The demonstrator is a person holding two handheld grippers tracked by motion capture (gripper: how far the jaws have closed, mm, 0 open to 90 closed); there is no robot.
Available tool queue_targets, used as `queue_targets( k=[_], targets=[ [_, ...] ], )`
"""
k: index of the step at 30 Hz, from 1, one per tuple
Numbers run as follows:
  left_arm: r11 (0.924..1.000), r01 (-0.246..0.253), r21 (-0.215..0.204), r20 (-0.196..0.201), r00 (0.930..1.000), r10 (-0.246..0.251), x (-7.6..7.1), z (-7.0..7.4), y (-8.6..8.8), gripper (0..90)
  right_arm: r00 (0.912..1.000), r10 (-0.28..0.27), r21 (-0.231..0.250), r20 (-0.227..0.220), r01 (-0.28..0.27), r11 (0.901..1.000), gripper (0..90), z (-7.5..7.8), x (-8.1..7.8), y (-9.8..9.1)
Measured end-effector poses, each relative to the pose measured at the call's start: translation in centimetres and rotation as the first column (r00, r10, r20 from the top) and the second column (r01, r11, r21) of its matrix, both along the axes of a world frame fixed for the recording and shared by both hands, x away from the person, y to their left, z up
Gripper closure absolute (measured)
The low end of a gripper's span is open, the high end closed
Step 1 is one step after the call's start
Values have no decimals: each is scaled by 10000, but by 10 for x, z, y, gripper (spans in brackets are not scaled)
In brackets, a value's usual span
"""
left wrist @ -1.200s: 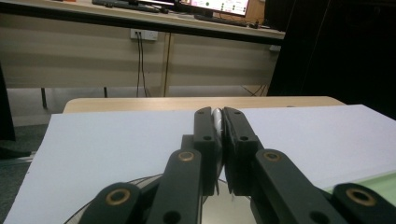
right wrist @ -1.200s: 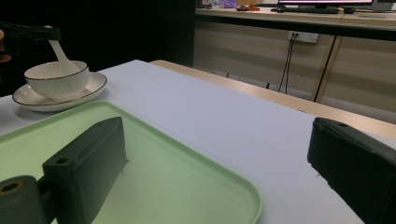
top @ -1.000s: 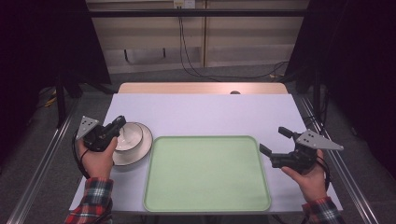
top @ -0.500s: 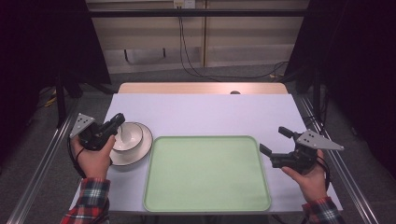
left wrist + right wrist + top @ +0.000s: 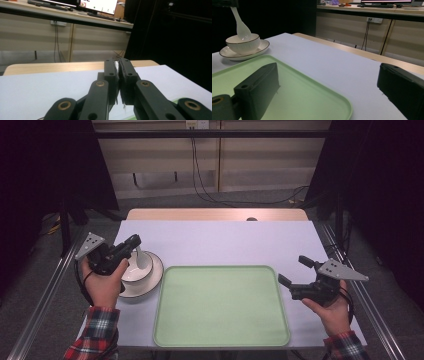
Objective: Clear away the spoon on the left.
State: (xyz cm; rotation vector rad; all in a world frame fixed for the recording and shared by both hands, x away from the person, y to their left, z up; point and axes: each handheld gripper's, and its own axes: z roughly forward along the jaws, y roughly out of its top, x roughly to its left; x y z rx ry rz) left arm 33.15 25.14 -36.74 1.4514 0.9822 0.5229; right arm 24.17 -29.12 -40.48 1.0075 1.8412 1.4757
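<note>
Beside the green tray (image 5: pixel 220 305), the left gripper (image 5: pixel 131 244) pinches a spoon (image 5: pixel 241 25) over the bowl (image 5: pixel 242 43); right gripper (image 5: pixel 295 272) gapes empty.

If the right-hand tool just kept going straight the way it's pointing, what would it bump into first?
Probably nothing soon: the right tool points left across the green tray. Far along that line sit the bowl and saucer, though depth is hard to judge.

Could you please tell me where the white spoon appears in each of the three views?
High view: the spoon is left of centre, held by the left gripper above the bowl.
Left gripper view: a white sliver of the spoon sits between the shut jaws, at centre.
Right gripper view: the spoon hangs at top left, dipping into the bowl.
Shared landmark: the green tray.
</note>
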Motion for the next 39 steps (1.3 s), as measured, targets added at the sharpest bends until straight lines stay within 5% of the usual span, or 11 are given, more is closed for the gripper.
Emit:
queue_targets(
  k=[11,39],
  targets=[
    [9981,617,90,-119,9980,-616,-4,13,-17,854,10000,66,27,-22,-66,10000,34,0,0,1],
    [9900,1408,-93,-726,9873,-1411,-15,8,-45,855,10000,89,-6,36,-89,10000,16,0,0,3]
  ],
)
